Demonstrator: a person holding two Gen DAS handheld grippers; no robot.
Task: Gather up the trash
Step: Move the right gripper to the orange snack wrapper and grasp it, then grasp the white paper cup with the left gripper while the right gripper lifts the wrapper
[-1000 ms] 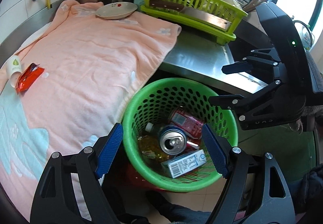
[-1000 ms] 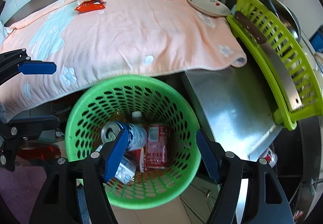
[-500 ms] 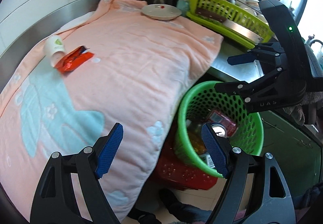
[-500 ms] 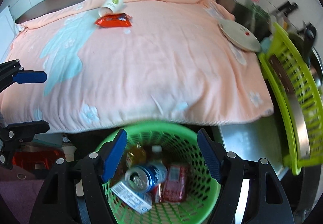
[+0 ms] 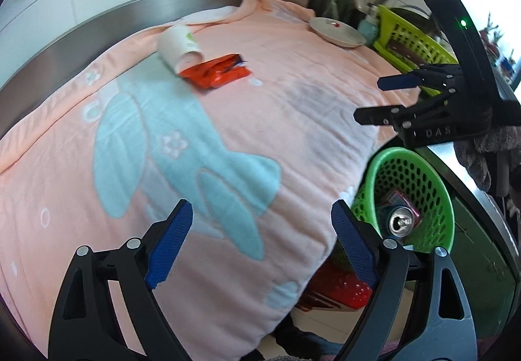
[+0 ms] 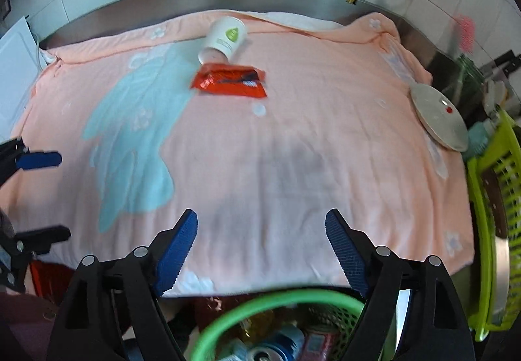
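A red snack wrapper (image 5: 217,72) (image 6: 229,81) and a tipped white paper cup (image 5: 180,47) (image 6: 224,38) lie together at the far side of the pink towel (image 5: 293,120) (image 6: 293,149). The green trash basket (image 5: 433,185) (image 6: 270,302) stands on the floor below the counter edge, holding a can (image 5: 400,224), a red pack and other trash. My left gripper (image 5: 262,243) is open and empty over the towel's near edge. My right gripper (image 6: 260,247) is open and empty above the basket's far rim; it also shows in the left wrist view (image 5: 377,99).
A plate (image 5: 337,32) (image 6: 438,121) lies on the towel's far right corner. A lime dish rack (image 5: 413,45) (image 6: 498,224) stands to the right. Taps and a steel backsplash line the wall. A red stool (image 5: 335,292) sits under the counter.
Both grippers have swung away from the basket toward the towel, left and up. The wrapper and cup now sit nearer the middle of both views. Both stay open.
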